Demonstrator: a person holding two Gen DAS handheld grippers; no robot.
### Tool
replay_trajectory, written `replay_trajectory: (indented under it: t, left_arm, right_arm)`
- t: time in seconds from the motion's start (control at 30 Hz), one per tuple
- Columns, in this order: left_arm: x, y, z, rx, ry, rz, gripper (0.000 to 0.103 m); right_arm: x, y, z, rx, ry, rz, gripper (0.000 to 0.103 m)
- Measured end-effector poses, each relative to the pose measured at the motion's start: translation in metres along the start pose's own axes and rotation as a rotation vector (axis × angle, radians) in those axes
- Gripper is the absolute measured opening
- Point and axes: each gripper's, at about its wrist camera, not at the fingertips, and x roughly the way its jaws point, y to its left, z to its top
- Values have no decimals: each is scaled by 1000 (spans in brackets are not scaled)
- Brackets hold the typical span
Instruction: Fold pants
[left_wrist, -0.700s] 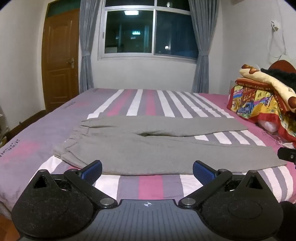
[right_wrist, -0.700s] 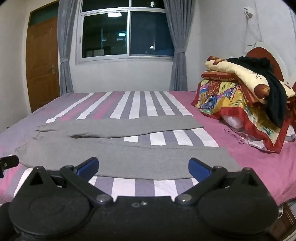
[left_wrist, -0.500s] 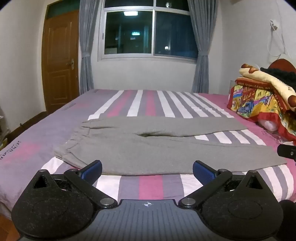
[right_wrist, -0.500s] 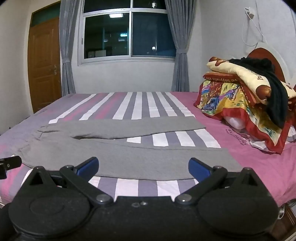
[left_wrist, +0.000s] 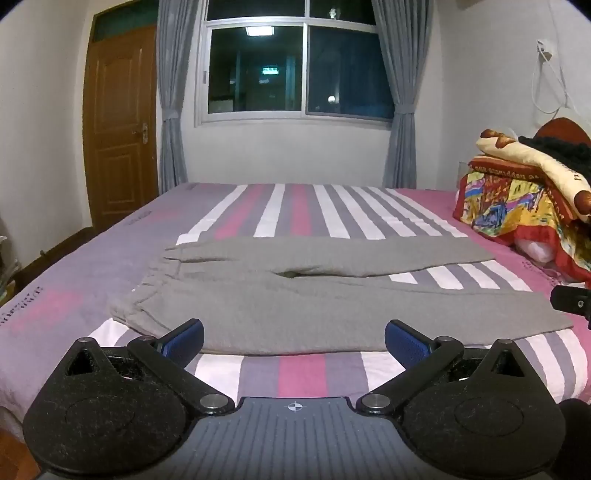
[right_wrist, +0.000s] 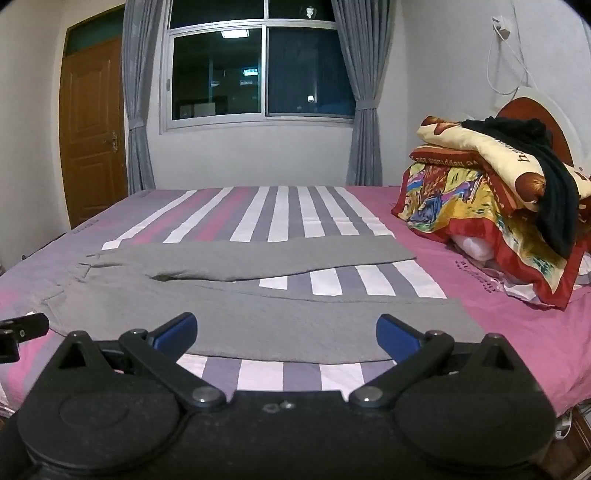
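Gray pants (left_wrist: 295, 295) are laid flat on the striped bed (left_wrist: 295, 206) (legs spread rightward). Left gripper (left_wrist: 294, 338) and right gripper (right_wrist: 286, 332) are held wide open, nothing gripped.

A pile of folded blankets (left_wrist: 524, 199) at the head of the bed (left_wrist: 55, 280) runs off the right edge of the left wrist view, and the white pillow (right_wrist: 472, 245) under it shows only as a small patch, so its shape cannot be told. The lettering printed on the pink sheet (right_wrist: 476, 275) near that pile and along the bed's left side is too small and warped to read. The right gripper (left_wrist: 570, 299) enters the left wrist view only as a black tip at the right border, and the dark window (right_wrist: 258, 70) gives back reflections too dim to make out.
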Motion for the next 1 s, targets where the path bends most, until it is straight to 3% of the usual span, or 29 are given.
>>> replay_trajectory:
  t: [1.0]
  left_arm:
    - [-3, 5, -3, 8, -18, 3, 103]
  right_arm:
    - [-10, -1, 2, 14, -27, 6, 103]
